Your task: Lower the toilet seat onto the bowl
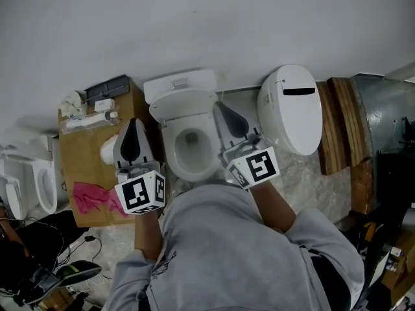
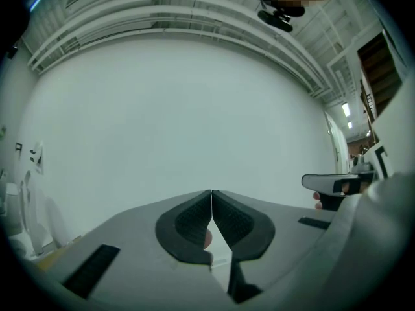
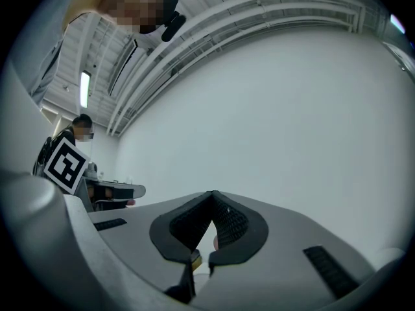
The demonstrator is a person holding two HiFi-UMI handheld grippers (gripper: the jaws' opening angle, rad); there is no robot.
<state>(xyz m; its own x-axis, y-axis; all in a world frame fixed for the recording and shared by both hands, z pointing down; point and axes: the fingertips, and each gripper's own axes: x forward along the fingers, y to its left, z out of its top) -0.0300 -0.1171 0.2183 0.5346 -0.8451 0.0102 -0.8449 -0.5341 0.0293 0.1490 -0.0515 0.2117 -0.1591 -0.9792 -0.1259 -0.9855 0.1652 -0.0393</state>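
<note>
Up close to the toilet, both grippers clenched on nothing

Plainly, the left gripper [image 1: 133, 122] has its jaws pressed together with nothing between them, and its own view shows only bare white wall ahead. The right gripper [image 1: 218, 105] is clamped shut and empty too, aimed at the same wall.

From where I stand, the left one hangs beside the bowl's [image 1: 168, 142] left rim, and the right one sits at the bowl's right side. Its tip is just beside the edge of the toilet seat [image 1: 187, 103]. I cannot tell whether they touch. The seat looks raised, leaning back against the tank [image 1: 178, 83], and the bowl lies open under it.

Room is tight. A wooden cabinet [image 1: 76, 157] crowds the left side, carrying a paper roll [image 1: 108, 151], a pink cloth [image 1: 91, 197] and a clear bag of small items [image 1: 91, 119]. On the right, a loose white oval lid [image 1: 290, 109] leans at the wall, with wooden planks [image 1: 342, 125] beyond it. The floor [image 1: 301, 173] is pale and mottled.
</note>
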